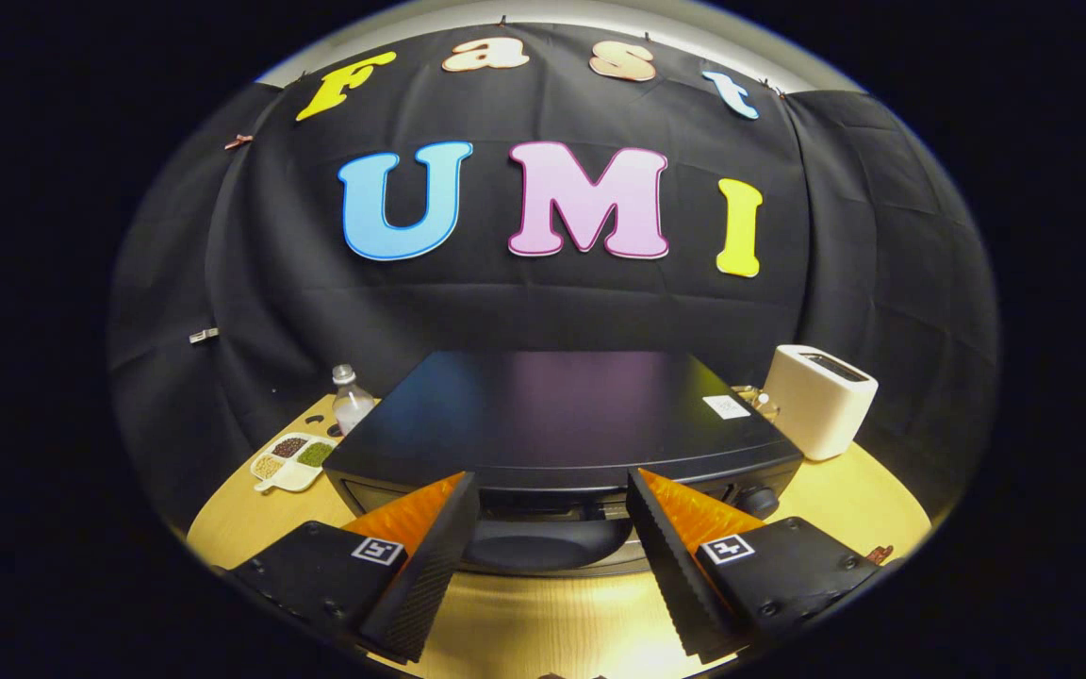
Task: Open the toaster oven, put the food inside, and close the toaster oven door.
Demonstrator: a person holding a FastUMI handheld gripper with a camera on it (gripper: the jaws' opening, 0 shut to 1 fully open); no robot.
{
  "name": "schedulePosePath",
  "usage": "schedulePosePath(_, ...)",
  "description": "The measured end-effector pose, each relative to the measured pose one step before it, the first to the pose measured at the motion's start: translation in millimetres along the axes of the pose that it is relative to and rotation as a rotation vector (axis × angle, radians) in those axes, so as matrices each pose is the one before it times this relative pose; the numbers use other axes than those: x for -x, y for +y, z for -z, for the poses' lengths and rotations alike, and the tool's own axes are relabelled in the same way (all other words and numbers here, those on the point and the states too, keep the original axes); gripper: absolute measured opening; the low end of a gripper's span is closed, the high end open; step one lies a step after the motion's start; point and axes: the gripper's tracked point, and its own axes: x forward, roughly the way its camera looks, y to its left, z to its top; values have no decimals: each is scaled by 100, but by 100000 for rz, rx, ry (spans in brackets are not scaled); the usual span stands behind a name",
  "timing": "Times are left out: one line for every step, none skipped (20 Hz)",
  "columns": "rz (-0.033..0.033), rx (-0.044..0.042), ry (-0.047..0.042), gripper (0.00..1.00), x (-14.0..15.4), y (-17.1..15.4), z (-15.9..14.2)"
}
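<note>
Tool (552,490) open above desk (543,613), nothing between fingers.
Toaster oven (557,420) at frame centre, just beyond fingertips; front faces the tool, long axis left-right. White toaster (821,401) right of it; bottle (351,398), sectioned dish (293,462) left.

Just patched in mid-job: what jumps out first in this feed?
The black toaster oven fills the middle of the table, just ahead of the open gripper, whose spread fingers frame its door handle. A white toaster stands beside it on one side, a compartment dish of beans on the other.
</note>
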Motion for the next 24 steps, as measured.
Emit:
schedulePosePath(-445,-266,1139,98,-31,48,382)
schedulePosePath(35,671,-2476,99,209,40,-499)
schedulePosePath(-240,588,1281,98,-67,47,580)
schedulePosePath(15,-777,-935,98,284,-47,-292)
schedulePosePath(-230,-638,544,98,-244,94,308)
schedulePosePath(-438,356,-164,98,187,-21,113)
schedulePosePath(-439,218,303,98,444,31,19)
schedulePosePath(-263,-470,-54,98,308,-102,228)
schedulePosePath(-307,-288,510,98,329,45,299)
schedulePosePath(91,-353,418,98,370,-96,296)
schedulePosePath(198,-232,946,98,362,-107,367)
schedulePosePath(387,-394,784,97,307,-74,350)
schedulePosePath(154,-265,1297,97,479,-3,497)
schedulePosePath(-52,1431,-255,96,414,63,234)
schedulePosePath(296,765,713,95,472,43,345)
schedulePosePath(165,-429,227,95,310,-83,492)
schedulePosePath(-16,-767,467,95,461,-3,464)
schedulePosePath(-41,-405,79,95,228,11,330)
schedulePosePath(34,78,284,95,349,-32,527)
schedulePosePath(75,213,39,95,382,11,367)
schedulePosePath(-5,-45,386,95,351,26,545)
schedulePosePath(-257,36,3,95,235,-59,407)
schedulePosePath(-356,245,188,95,474,62,485)
schedulePosePath(-210,330,286,95,263,-36,439)
